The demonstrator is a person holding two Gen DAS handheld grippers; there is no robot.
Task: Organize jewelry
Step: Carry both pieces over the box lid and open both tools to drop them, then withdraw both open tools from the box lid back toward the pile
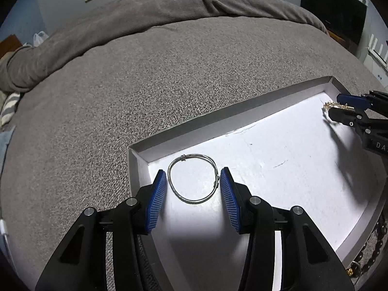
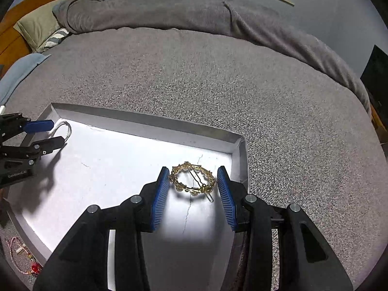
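Note:
A shallow white tray (image 1: 232,118) lies on a grey bed cover. A silver wire bangle (image 1: 193,178) lies flat in its far left corner, between the open blue-padded fingers of my left gripper (image 1: 193,178); the pads stand beside it. In the right wrist view, a gold oval hair clip (image 2: 192,179) with pearl beads lies in the tray's (image 2: 145,121) far right corner, between the open fingers of my right gripper (image 2: 193,179). The left gripper (image 2: 52,133) and bangle (image 2: 63,128) show at the left there; the right gripper (image 1: 338,108) and clip (image 1: 335,106) show at the right in the left wrist view.
A folded grey blanket (image 2: 194,12) runs along the far side of the bed, with pillows (image 2: 38,24) at the far left. A red-beaded string (image 2: 24,262) lies on the cover outside the tray's near left corner. A dark bead chain (image 1: 373,249) lies outside its near right edge.

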